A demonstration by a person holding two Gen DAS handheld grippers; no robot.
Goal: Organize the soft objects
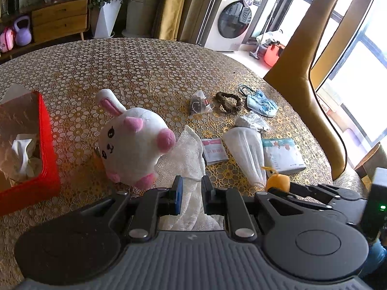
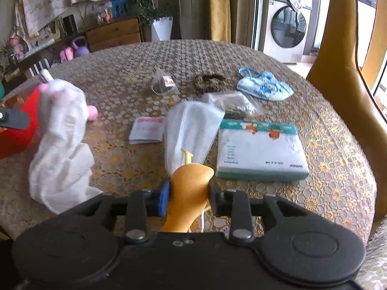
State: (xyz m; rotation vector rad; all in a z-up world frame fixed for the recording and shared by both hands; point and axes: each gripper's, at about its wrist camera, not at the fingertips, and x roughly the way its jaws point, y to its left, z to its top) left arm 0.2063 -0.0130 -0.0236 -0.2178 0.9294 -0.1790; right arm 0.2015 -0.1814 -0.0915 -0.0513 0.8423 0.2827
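On the patterned table [image 1: 150,67]: left gripper [image 1: 191,188] pinching white mesh cloth [image 1: 191,159] beside plush rabbit [image 1: 130,142]; right gripper [image 2: 187,193] clamped on orange soft toy [image 2: 188,193]. Step: carrying. Next, probably red box [image 1: 47,145].

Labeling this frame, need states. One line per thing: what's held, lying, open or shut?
left gripper: shut on white mesh cloth
right gripper: shut on orange plush
plush bunny: on table, tipped sideways
red tissue box: open top, tissue inside
tissue pack: lying flat, sealed
hair scrunchie: loose on table
washing machine: door shut
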